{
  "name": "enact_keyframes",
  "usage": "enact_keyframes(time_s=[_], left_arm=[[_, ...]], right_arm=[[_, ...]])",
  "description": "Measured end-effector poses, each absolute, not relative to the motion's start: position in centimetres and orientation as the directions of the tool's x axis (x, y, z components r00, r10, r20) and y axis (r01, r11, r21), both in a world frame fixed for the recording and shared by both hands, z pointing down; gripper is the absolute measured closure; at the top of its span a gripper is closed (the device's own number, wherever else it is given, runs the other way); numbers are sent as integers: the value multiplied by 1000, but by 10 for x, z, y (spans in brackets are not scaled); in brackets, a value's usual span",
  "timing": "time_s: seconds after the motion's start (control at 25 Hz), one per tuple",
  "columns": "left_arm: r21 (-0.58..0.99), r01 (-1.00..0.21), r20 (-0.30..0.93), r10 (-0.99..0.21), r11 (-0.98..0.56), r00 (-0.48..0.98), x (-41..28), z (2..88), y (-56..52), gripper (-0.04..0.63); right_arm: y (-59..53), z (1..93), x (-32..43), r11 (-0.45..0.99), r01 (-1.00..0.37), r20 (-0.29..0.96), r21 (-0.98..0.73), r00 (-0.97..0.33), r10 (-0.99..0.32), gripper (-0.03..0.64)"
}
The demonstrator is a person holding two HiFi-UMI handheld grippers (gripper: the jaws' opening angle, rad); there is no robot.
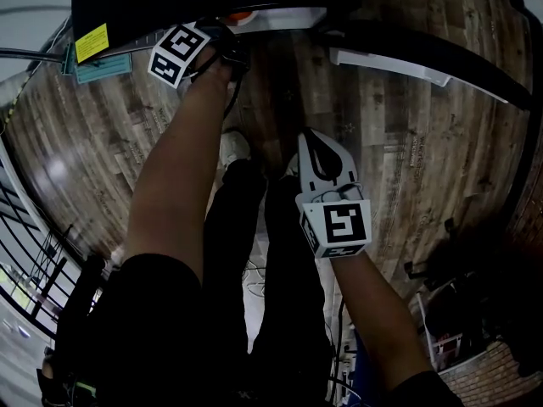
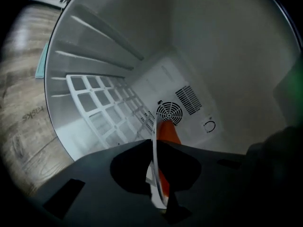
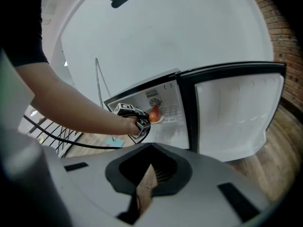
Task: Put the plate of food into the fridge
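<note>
White plate point(image 2: 153, 148) with orange food point(image 2: 166, 132) sits inside the fridge point(image 2: 222, 56), over the wire shelf point(image 2: 102, 110). The left gripper point(image 2: 158, 189), at 11 o'clock in the head view, is clamped on its rim, probably to keep it level. The right gripper point(image 3: 143, 193) waits at 6 o'clock, jaws together, empty.

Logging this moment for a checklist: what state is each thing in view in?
White fridge door: open.
Round white plate of orange food: gripped at its rim, inside the fridge.
Left gripper: jaws shut on the plate.
Right gripper: jaws together, empty.
</note>
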State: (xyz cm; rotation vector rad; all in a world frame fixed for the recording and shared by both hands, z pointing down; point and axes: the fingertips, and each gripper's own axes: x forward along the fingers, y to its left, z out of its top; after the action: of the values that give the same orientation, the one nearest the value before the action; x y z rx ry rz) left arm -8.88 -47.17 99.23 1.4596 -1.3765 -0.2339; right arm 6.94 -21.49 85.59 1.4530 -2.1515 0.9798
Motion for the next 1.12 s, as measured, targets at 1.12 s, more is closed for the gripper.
enact_keyframes(time_s=[1.12], left_arm=[[404,-909,606,-715,-100,348,-99,851,-352,600]], right_arm=[[-264,765,42,333,-872,529,-358,-483,-698,604]])
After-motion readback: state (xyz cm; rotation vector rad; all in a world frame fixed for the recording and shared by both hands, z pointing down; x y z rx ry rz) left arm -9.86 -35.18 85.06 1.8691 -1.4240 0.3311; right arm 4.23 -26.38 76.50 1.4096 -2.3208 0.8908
